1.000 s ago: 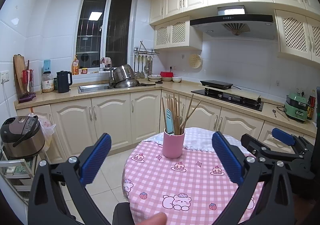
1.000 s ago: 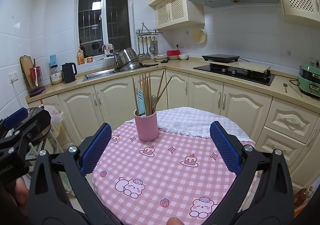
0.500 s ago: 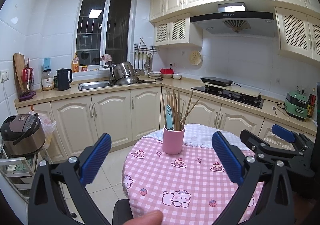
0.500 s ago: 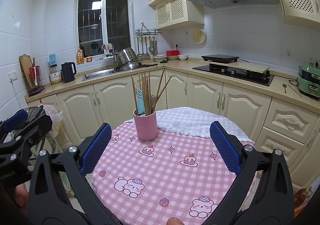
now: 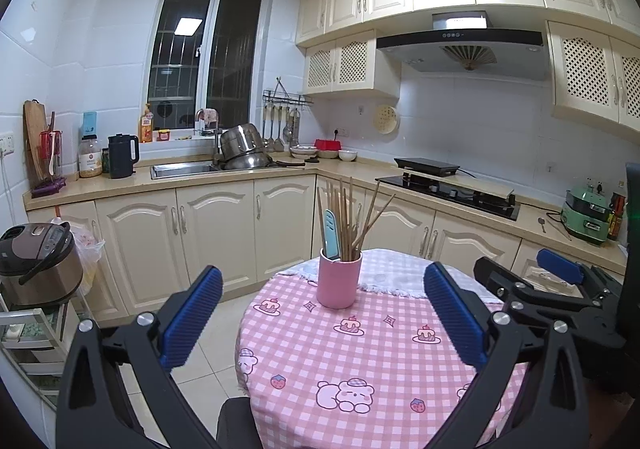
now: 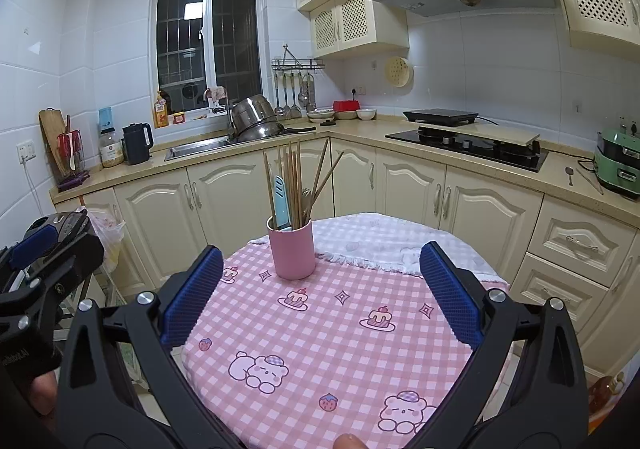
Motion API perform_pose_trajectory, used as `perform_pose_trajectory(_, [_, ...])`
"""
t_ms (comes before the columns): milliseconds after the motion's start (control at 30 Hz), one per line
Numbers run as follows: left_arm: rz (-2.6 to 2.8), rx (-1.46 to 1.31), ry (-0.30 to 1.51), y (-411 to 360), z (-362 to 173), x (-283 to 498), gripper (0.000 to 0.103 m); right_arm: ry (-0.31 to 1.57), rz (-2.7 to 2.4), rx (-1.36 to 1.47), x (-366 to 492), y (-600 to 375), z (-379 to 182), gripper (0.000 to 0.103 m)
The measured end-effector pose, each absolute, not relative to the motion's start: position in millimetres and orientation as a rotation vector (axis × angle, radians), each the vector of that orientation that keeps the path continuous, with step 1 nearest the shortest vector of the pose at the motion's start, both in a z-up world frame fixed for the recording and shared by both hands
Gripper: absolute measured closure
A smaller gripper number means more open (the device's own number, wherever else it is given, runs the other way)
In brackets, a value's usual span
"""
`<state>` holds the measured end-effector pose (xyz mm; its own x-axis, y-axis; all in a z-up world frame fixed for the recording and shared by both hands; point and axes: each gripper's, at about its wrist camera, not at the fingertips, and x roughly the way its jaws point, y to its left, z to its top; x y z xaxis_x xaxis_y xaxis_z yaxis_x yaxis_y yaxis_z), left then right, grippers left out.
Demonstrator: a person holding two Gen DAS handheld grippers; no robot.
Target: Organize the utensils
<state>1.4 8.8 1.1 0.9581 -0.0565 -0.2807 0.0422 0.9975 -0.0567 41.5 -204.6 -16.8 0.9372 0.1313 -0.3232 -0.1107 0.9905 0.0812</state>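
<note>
A pink cup (image 5: 339, 281) (image 6: 292, 251) stands upright on the round table with the pink checked cloth (image 5: 360, 361) (image 6: 320, 329). It holds several wooden chopsticks (image 5: 344, 217) (image 6: 294, 181) and a light blue utensil (image 5: 331, 235) (image 6: 281, 203). My left gripper (image 5: 323, 313) is open, held back from the cup with nothing between its blue pads. My right gripper (image 6: 320, 295) is also open and empty, a little nearer the cup. Each gripper shows at the edge of the other's view.
Cream kitchen cabinets and a counter run behind the table, with a sink (image 5: 184, 169), stacked pots (image 5: 244, 149), a kettle (image 5: 122, 155) and a cooktop (image 5: 448, 189). A rice cooker (image 5: 36, 261) sits on a rack at the left. A dark chair back (image 5: 236, 421) is at the table's near edge.
Both grippers have drawn back and risen slightly, so the cup and table look a bit farther and lower. Both stay open. The cup has not moved.
</note>
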Motion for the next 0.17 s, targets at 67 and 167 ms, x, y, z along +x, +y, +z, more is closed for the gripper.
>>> perform_pose_trajectory(67, [-0.043,-0.047,0.295,7.9,0.4,2.2,0.004,0.333,0.124,0.063,40.8,-205.2,-17.0,0.006])
perform_pose_trajectory(167, [-0.047,-0.053,0.297,8.9,-0.6,1.8,0.004,0.335,0.128,0.060,40.1,-204.7,-15.9,0.006])
